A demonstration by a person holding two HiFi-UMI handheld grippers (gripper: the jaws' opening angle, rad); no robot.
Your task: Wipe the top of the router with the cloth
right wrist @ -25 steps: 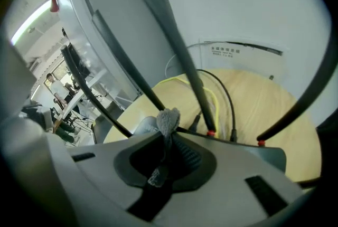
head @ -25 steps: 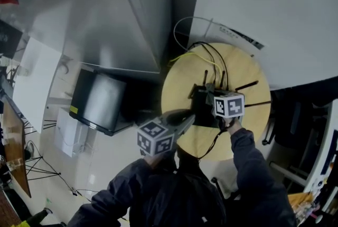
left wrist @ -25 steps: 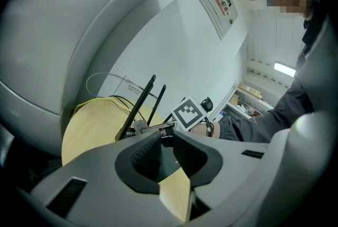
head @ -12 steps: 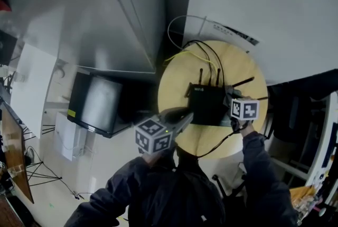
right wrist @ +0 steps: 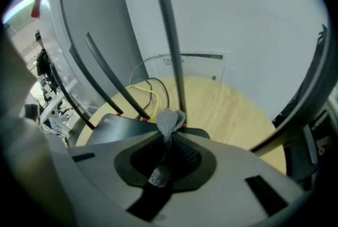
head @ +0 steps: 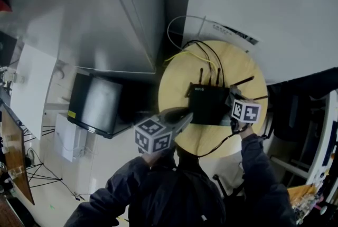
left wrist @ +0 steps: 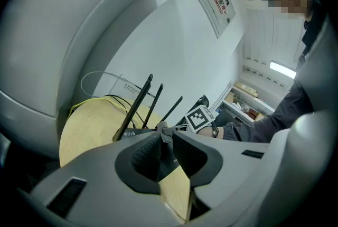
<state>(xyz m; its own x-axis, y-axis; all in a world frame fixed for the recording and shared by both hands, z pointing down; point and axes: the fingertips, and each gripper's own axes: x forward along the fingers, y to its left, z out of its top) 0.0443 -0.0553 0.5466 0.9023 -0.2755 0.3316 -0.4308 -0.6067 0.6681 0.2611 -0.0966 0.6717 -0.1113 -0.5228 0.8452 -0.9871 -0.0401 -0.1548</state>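
Note:
A black router (head: 207,104) with several upright antennas (right wrist: 168,36) lies on a round wooden table (head: 179,83). My right gripper (head: 232,100) is at the router's right edge, shut on a small grey cloth (right wrist: 169,124) that sticks out past its tips. In the right gripper view the router (right wrist: 119,124) lies just beyond and left of the cloth. My left gripper (head: 188,114) hovers at the router's near-left corner with its jaws together and nothing between them. In the left gripper view the router (left wrist: 129,135) shows just past the left gripper (left wrist: 165,133), with the table (left wrist: 90,125) beneath.
Yellow and black cables (head: 198,54) run off the table's far side toward a white wall. A dark screen (head: 97,102) stands on the floor to the left. Dark furniture (head: 296,115) crowds the table's right side.
My right gripper has slid with the cloth from over the router's middle to its right edge, then nearly stopped. The left gripper has stayed in place.

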